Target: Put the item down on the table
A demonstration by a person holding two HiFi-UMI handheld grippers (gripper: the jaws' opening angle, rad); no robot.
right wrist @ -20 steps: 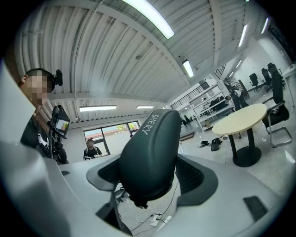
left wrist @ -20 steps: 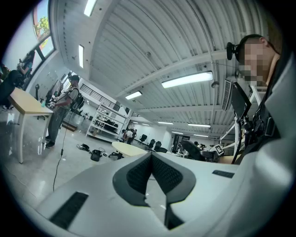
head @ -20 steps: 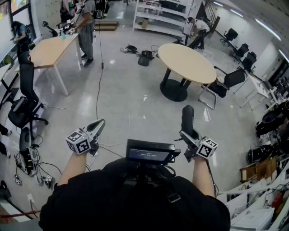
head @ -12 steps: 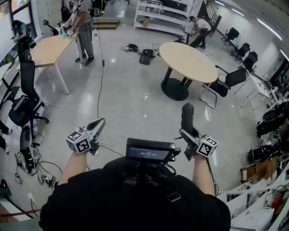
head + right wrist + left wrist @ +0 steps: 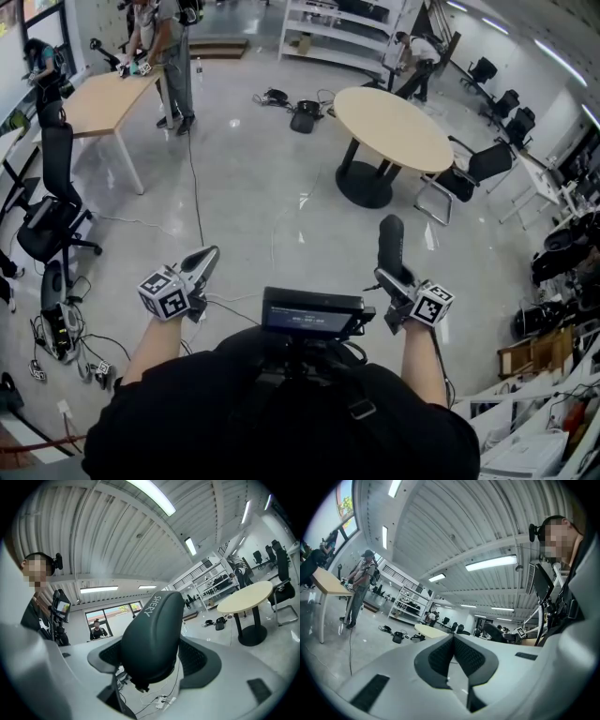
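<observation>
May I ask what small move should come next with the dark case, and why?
Probably carry it forward toward the round table: the right tongs grip the dark case above the floor, well short of the tabletop.

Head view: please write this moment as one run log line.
left hand-held gripper: shut, empty | right hand-held gripper: shut on dark oblong item | round table: across the floor, item not set down

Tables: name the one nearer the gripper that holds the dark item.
The round table, ahead of the right gripper gripping the dark item; the rectangular table stands far off at upper left, people beside it.
</observation>
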